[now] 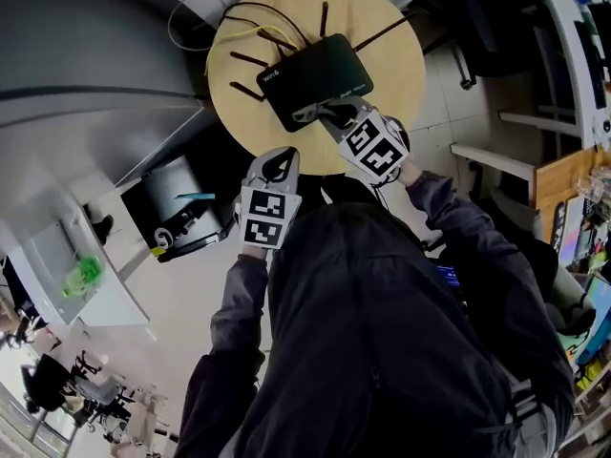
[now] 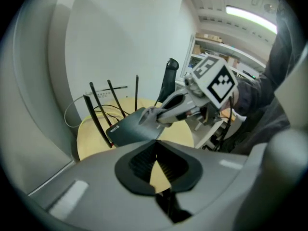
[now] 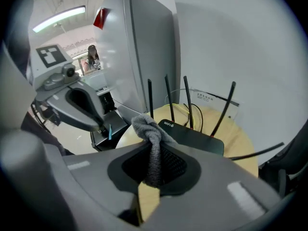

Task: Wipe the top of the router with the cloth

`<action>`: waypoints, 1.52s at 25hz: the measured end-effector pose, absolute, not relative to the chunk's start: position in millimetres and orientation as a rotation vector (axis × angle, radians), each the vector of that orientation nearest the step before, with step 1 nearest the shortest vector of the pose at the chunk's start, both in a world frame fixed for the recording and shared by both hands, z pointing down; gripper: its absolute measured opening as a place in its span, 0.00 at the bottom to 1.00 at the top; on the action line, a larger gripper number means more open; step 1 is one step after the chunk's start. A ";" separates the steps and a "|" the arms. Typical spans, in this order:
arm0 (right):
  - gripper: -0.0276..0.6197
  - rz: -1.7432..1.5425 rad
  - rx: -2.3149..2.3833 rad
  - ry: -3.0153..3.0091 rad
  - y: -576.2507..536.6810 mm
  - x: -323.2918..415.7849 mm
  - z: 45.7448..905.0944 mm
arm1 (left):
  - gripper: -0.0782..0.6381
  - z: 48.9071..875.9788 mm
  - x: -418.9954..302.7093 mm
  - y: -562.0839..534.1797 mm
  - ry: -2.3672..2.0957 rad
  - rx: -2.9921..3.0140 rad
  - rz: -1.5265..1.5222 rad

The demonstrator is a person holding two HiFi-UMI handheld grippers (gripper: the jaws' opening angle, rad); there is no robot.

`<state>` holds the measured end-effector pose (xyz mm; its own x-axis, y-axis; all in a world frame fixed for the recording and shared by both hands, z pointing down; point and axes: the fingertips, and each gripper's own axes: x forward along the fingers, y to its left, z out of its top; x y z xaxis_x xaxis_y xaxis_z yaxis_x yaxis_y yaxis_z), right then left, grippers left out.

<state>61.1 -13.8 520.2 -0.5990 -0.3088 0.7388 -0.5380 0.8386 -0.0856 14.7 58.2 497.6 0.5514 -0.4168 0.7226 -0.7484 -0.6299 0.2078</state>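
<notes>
Head view: left gripper (image 1: pixel 278 158) hangs over the near edge of the round light-wood tabletop (image 1: pixel 396 60). Its jaws are together with nothing between them, apart from the router. The flat black plastic router (image 1: pixel 313 71), antennas up, lies mid-tabletop. Right gripper (image 1: pixel 331 114) is clamped on a bunched grey fabric cloth (image 3: pixel 150 137), and the cloth's end sits on the router's top at its near edge.
</notes>
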 end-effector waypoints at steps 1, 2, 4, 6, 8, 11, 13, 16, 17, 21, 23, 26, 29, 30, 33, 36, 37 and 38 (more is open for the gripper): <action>0.10 0.371 0.604 -2.237 -26.3 51.8 526.7 | 0.11 497.6 11.5 55.7 -0.944 2.281 0.870; 0.10 0.348 0.591 -2.220 -38.4 41.7 533.7 | 0.11 497.9 8.2 54.4 -0.947 2.275 0.860; 0.10 0.286 0.555 -2.185 -60.8 21.3 547.4 | 0.11 499.1 2.2 53.5 -0.947 2.263 0.844; 0.10 0.211 0.505 -2.146 -79.5 2.1 560.8 | 0.11 499.6 -4.3 53.4 -0.953 2.255 0.834; 0.10 0.140 0.455 -2.103 -94.8 -14.9 577.3 | 0.11 498.5 -13.0 51.9 -0.973 2.245 0.818; 0.10 0.091 0.406 -2.046 -108.9 -30.9 600.4 | 0.11 497.3 -26.2 51.2 -1.001 2.224 0.790; 0.10 0.114 0.395 -2.037 -113.1 -37.5 608.4 | 0.11 497.6 -33.0 49.6 -1.019 2.210 0.778; 0.10 0.124 0.383 -2.016 -117.5 -41.5 618.8 | 0.11 499.6 -41.6 45.1 -1.051 2.186 0.763; 0.10 0.126 0.383 -2.008 -118.2 -41.0 622.3 | 0.11 500.2 -43.7 44.0 -1.059 2.181 0.759; 0.10 0.142 0.366 -2.000 -118.8 -40.5 626.8 | 0.11 500.5 -50.0 38.4 -1.075 2.177 0.753; 0.10 0.125 0.353 -1.991 -119.6 -38.3 626.6 | 0.11 501.6 -49.8 36.3 -1.072 2.175 0.750; 0.10 0.137 0.381 -1.971 -123.0 -22.9 630.8 | 0.11 501.8 -45.4 33.2 -1.052 2.189 0.756; 0.10 0.177 0.431 -1.964 -132.8 -0.4 629.9 | 0.11 500.4 -39.8 30.6 -1.031 2.202 0.764; 0.10 0.178 0.444 -1.966 -137.4 5.7 627.0 | 0.11 499.9 -37.9 30.4 -1.026 2.203 0.766; 0.10 0.189 0.478 -1.951 -146.8 27.9 625.1 | 0.11 499.6 -32.0 30.1 -1.009 2.209 0.772; 0.10 0.205 0.522 -1.920 -155.1 53.2 628.4 | 0.11 499.9 -26.2 28.2 -0.993 2.222 0.779; 0.10 0.209 0.538 -1.916 -158.1 60.1 628.4 | 0.11 499.9 -24.6 27.7 -0.990 2.226 0.780; 0.10 0.210 0.554 -1.912 -161.3 66.8 628.5 | 0.11 499.8 -23.2 27.3 -0.987 2.229 0.782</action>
<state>66.8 -161.3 628.5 -0.3095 -0.2791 0.9090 -0.4699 0.8760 0.1089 -23.2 27.3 499.8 0.5560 -0.4483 0.6999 -0.7838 -0.5629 0.2622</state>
